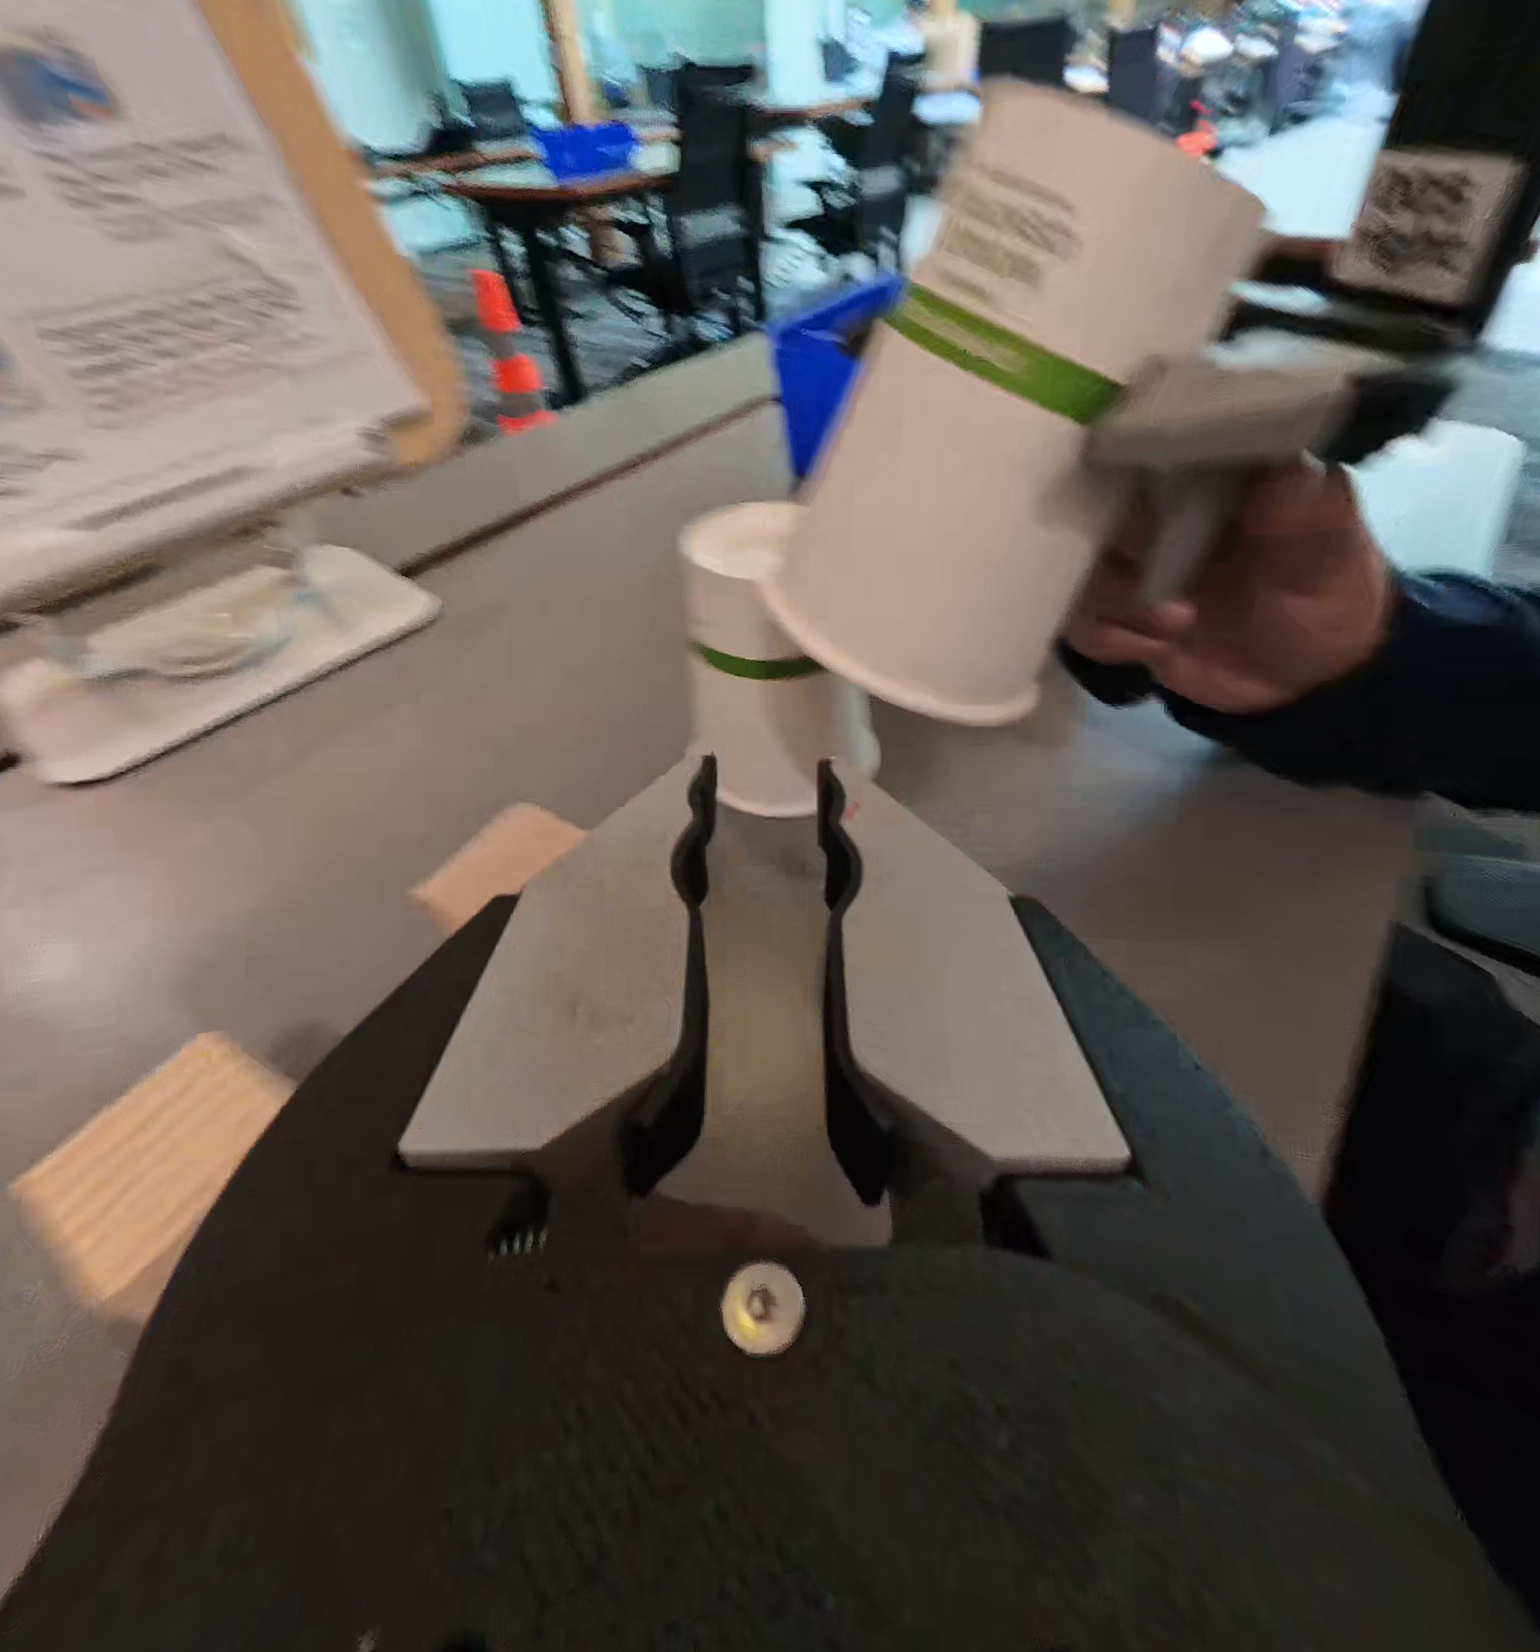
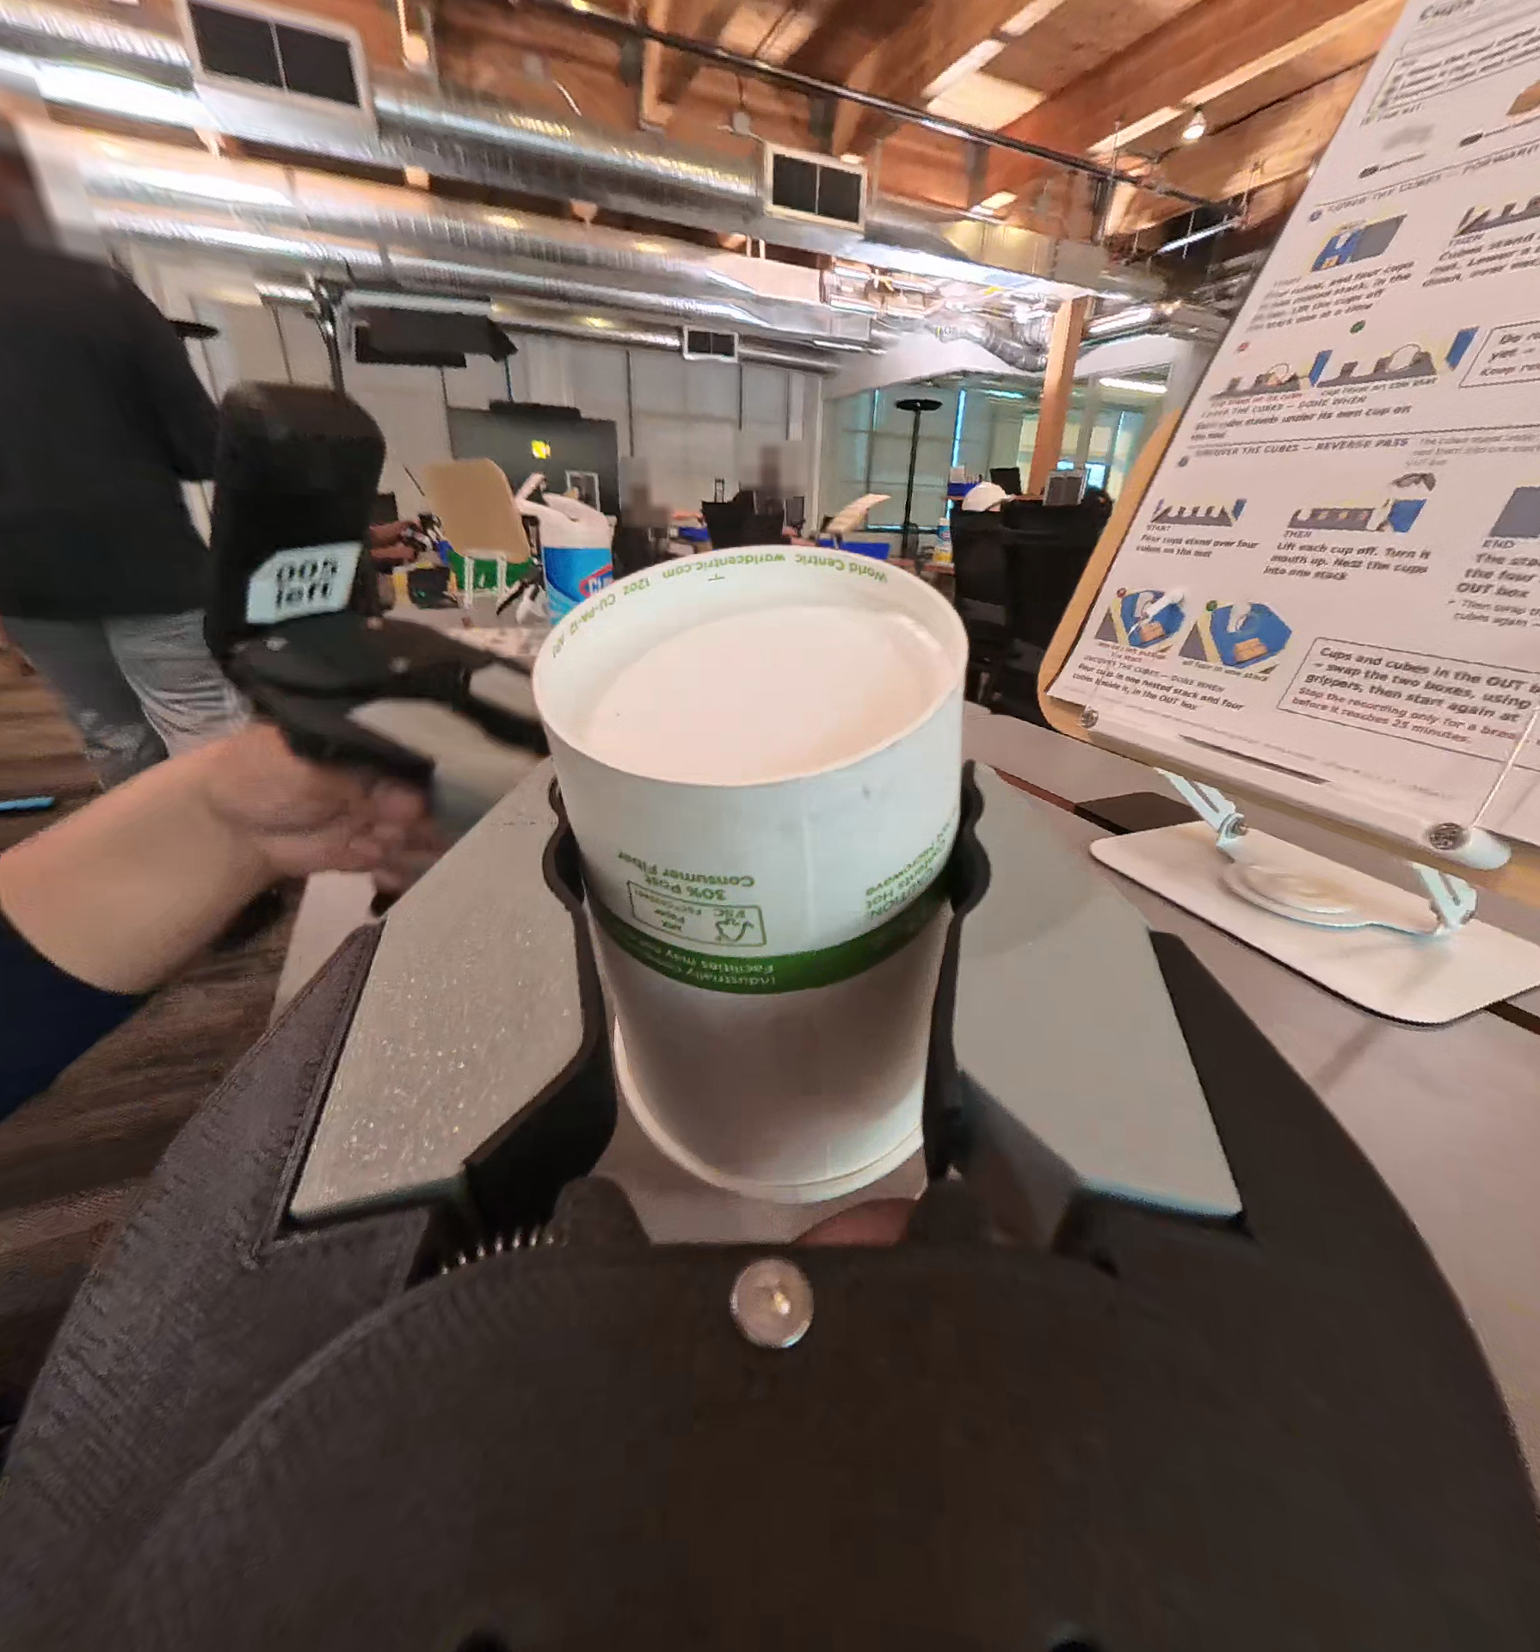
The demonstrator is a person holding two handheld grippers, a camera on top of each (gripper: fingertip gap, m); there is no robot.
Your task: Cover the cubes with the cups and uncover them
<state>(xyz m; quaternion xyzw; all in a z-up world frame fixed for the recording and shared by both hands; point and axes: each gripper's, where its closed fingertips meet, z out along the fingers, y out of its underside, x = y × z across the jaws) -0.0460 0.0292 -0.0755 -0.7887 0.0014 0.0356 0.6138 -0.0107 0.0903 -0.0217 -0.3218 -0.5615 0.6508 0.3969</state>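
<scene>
This is an open-plan office or lab workspace of industrial make: exposed timber ceiling beams (image 2: 1061, 80) and silver metal air ducts (image 2: 480, 223) run overhead at 12 o'clock. Dark-framed desks with black office chairs (image 1: 713, 223) fill the far room, orange traffic cones (image 1: 507, 358) stand on the floor, and a printed instruction sheet on a tilted wooden stand (image 2: 1374, 501) sits at 2 o'clock on the grey worktable (image 1: 391, 849).

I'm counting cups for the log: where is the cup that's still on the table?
In the left wrist view the upside-down cup stands on the grey table, just beyond the left gripper, below the lifted cup.
</scene>
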